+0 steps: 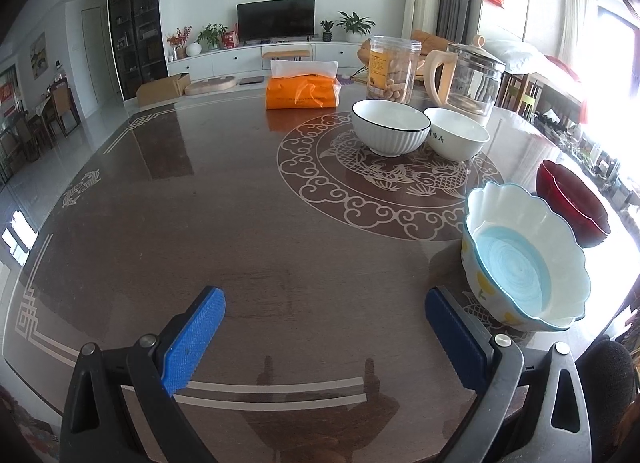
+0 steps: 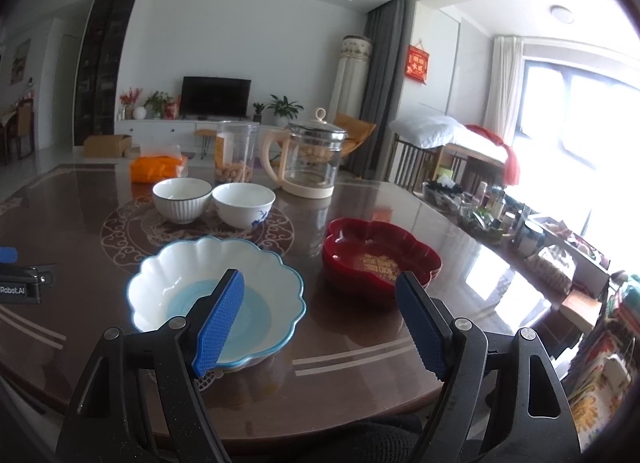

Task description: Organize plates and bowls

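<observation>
Nearby, kettle (image 2: 310, 159), snack jar (image 2: 236, 155), tissue pack (image 2: 158, 167) behind bowls (image 2: 214, 203).

Brown table (image 1: 240, 223) with bowls (image 1: 390, 131), kettle (image 1: 472, 79).

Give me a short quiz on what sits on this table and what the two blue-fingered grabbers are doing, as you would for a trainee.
1. True or false: the right gripper is clamped on the red dish.
2. How many bowls and dishes stand on the table, apart from the glass kettle?
3. Which is nearest the left gripper? A) ribbed bowl B) scalloped bowl C) orange tissue pack

Key:
1. False: its jaws stand open, holding nothing.
2. Four: the ribbed bowl, the plain white bowl, the scalloped bowl and the red dish.
3. B.
</observation>
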A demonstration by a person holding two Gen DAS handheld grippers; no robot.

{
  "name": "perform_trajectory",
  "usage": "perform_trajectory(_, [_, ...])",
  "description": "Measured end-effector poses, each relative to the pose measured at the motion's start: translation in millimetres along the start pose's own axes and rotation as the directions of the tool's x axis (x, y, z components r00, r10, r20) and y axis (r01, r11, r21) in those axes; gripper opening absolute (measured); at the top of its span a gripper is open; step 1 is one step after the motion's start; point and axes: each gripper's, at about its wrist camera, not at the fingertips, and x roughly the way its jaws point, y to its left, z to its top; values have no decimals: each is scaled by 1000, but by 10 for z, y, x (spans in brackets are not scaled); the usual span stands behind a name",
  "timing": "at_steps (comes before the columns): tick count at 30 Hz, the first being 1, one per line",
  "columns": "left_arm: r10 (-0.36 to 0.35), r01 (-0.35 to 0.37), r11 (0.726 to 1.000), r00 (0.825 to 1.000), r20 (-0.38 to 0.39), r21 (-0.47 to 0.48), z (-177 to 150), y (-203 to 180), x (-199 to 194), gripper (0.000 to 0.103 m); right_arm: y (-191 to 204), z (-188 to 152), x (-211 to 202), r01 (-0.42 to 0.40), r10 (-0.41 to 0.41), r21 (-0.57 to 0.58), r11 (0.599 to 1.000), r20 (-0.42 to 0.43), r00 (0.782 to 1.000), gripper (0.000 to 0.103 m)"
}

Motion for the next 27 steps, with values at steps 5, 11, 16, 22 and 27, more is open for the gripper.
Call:
perform_trajectory(5, [20,-20,999,1000,19,25,77,50,-14,100,-94,70,2,-44,44,16,999,-7,999,81])
perform_trajectory(11, [26,-27,998,999,27,53,245,105,27,100,-211,246,119,-103,103,7,995,-63,993,81])
perform_trajectory(16, [-17,16,999,1000,22,48,440,136,78,100,-355,478,305,-183,191,70,981,-137,972,81])
perform_trajectory(22, [-90,90,995,996,-17,45,812,150,228,100,-431,730,655,-299,342,199,933,-243,908,81])
perform_trajectory(27, [-111,112,994,992,-56,14,1123,183,428,100,-452,960,1104,-364,477,359,859,-303,825,81])
